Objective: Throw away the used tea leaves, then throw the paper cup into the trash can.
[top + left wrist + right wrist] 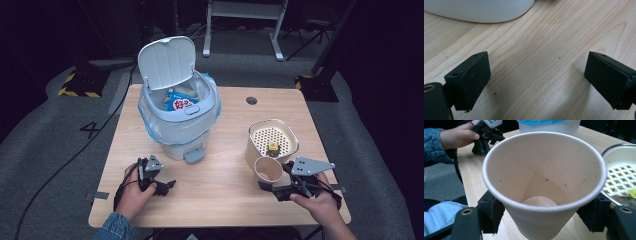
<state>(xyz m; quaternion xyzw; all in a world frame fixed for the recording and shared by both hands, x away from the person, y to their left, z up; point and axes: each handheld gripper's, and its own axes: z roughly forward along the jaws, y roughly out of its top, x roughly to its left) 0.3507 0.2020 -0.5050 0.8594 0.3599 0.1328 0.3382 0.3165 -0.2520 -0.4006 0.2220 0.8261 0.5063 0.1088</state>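
Honestly, that thin paper cup could buckle or slip, since the right gripper clamps it low on its tapered, slick wall just beside the metal strainer bowl. Left gripper rests with jaws apart over smooth woodgrain table, near the glossy white bin.

The table is pale wood with wavy grain lines, smooth and a little shiny. The cup looks like tan paper, matt, with tiny dark specks inside. The bin is smooth plastic with a soft shine, and a thin, crinkly plastic bag lines it. The bowl has a shiny metal rim. The gripper pads are black, matt and a bit rough. The sleeve is blue denim cloth.
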